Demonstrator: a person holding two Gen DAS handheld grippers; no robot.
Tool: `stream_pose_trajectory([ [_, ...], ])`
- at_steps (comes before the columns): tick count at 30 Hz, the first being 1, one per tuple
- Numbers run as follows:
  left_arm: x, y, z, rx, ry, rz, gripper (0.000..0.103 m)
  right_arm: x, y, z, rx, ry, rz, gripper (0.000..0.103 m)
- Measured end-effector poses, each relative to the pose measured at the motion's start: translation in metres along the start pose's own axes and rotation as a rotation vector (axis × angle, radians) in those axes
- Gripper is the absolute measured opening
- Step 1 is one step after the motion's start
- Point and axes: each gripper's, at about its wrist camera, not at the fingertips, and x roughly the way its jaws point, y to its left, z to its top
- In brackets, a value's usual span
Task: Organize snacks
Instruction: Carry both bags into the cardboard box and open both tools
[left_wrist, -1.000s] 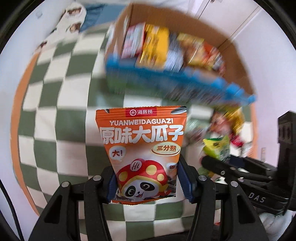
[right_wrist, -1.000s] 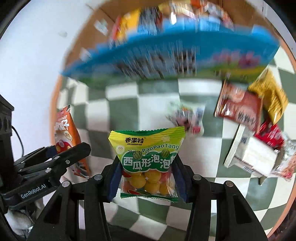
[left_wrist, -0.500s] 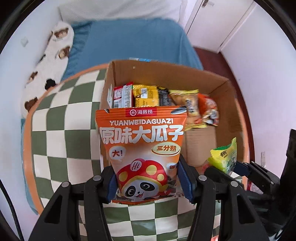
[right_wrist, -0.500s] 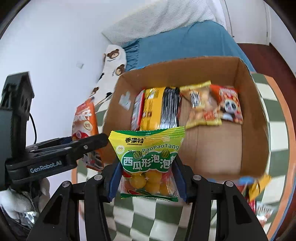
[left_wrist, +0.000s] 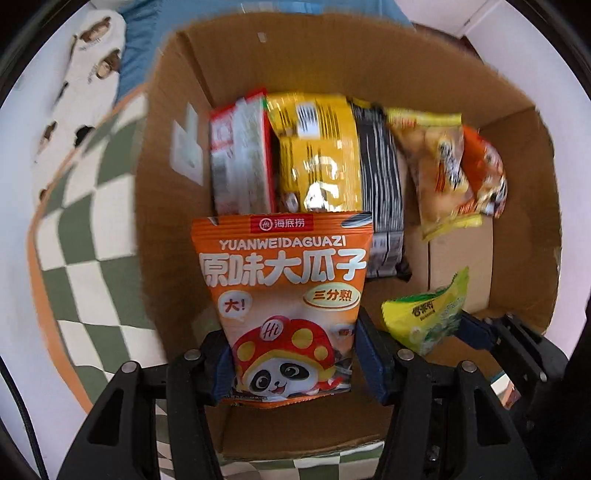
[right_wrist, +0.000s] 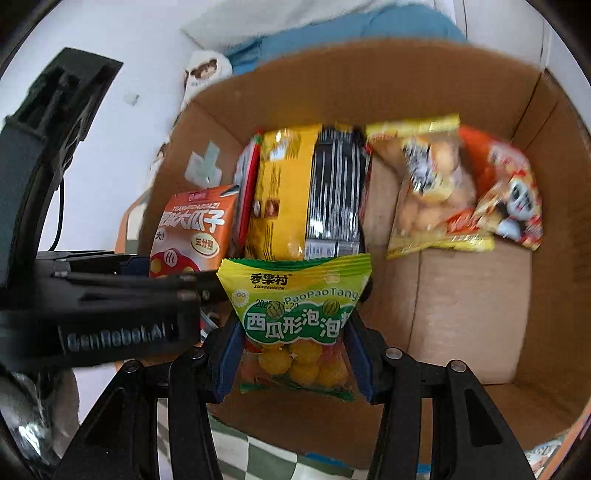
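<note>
My left gripper (left_wrist: 291, 350) points down into an open cardboard box (left_wrist: 369, 55). It grips an orange sunflower-seed bag (left_wrist: 284, 295) with a panda print; its jaws are opening, the pads still at the bag's sides. Beside it, my right gripper (right_wrist: 291, 339) holds a green-yellow candy bag (right_wrist: 295, 306) over the box floor (right_wrist: 465, 314); its jaws are opening too, pads still on the bag. Along the far wall stand a red-white pack (left_wrist: 240, 155), a yellow pack (left_wrist: 317, 155), a black striped pack (left_wrist: 380, 184), a yellow bag (left_wrist: 439, 173) and an orange panda bag (left_wrist: 487, 173).
The box stands on a green-and-white checkered cloth with an orange border (left_wrist: 85, 229). A bear-print pillow (left_wrist: 85, 85) and a blue bed cover (left_wrist: 140, 37) lie beyond it. The box floor on the right (left_wrist: 458, 266) is bare cardboard.
Both grippers have carried their bags from over the table to over the box and lower into it. The box now fills both views. Both bags stay between the pads.
</note>
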Motion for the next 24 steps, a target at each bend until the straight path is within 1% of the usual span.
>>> stream_pose_trajectory([
  [1, 0.004, 0.0, 0.0, 0.001, 0.005, 0.006, 0.06, 0.006, -0.003, 0.0, 0.015, 0.026, 0.006, 0.066],
  [3, 0.007, 0.0, -0.002, 0.003, -0.005, 0.023, 0.069, 0.014, -0.005, 0.0, 0.016, 0.057, -0.012, 0.075],
  [6, 0.005, -0.002, -0.004, 0.0, -0.021, 0.018, 0.071, 0.013, -0.004, 0.0, 0.004, 0.049, -0.023, 0.075],
  [12, -0.003, 0.002, -0.012, -0.03, -0.062, -0.011, 0.072, -0.001, -0.003, 0.0, -0.007, 0.023, -0.055, 0.075],
  [16, -0.015, 0.006, -0.022, -0.059, -0.124, -0.027, 0.072, -0.015, -0.007, -0.003, -0.016, -0.008, -0.09, 0.075],
  [20, -0.03, 0.007, -0.039, -0.077, -0.203, -0.035, 0.072, -0.028, -0.018, -0.007, -0.018, -0.046, -0.131, 0.075],
  [24, -0.048, 0.004, -0.055, -0.088, -0.285, -0.036, 0.072, -0.052, -0.033, -0.019, -0.012, -0.091, -0.151, 0.075],
])
